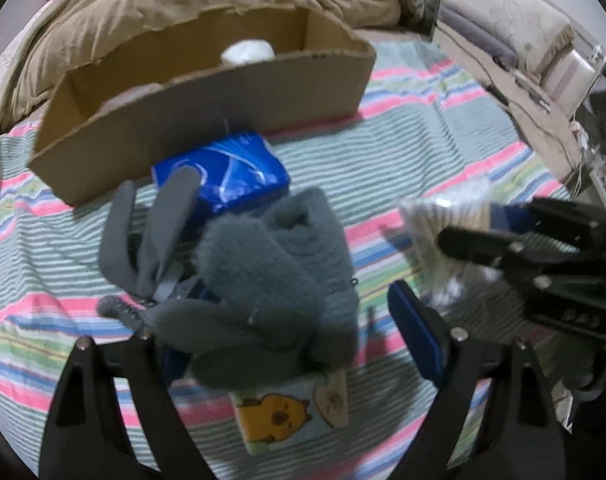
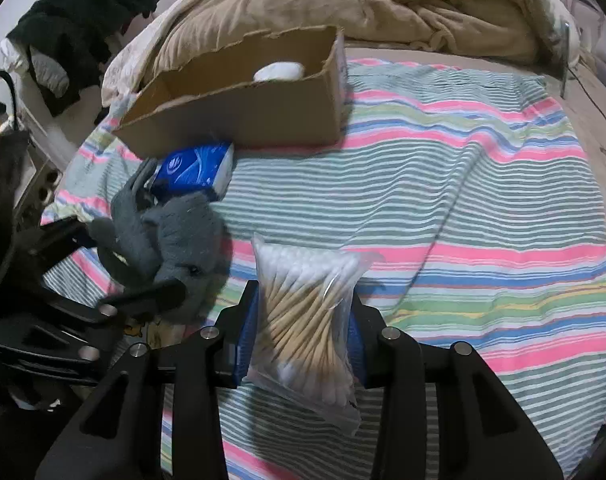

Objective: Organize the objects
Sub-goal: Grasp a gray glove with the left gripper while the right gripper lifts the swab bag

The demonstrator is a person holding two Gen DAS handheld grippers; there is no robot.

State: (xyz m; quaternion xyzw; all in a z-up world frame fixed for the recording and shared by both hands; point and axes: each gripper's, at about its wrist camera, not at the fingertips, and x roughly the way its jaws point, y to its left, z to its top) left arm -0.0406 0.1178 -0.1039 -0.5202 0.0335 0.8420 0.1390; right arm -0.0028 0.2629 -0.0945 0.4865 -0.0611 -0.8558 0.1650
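My left gripper [image 1: 295,320] has its jaws spread wide around a pair of grey knit gloves [image 1: 263,280], which fill the gap; I cannot tell whether it grips them. The gloves also show in the right wrist view [image 2: 171,240]. My right gripper [image 2: 303,320] is shut on a clear bag of cotton swabs [image 2: 303,312], held above the striped sheet. The bag shows in the left wrist view [image 1: 443,232] at the right. An open cardboard box [image 1: 223,100] stands behind, with a white item [image 1: 247,52] inside. A blue tissue pack [image 1: 231,168] lies before the box.
A small pack with a yellow cartoon animal [image 1: 287,416] lies under the gloves. A tan blanket [image 2: 343,0] is heaped behind the box. Black clothing [image 2: 83,12] hangs at far left. The striped sheet [image 2: 483,220] stretches to the right.
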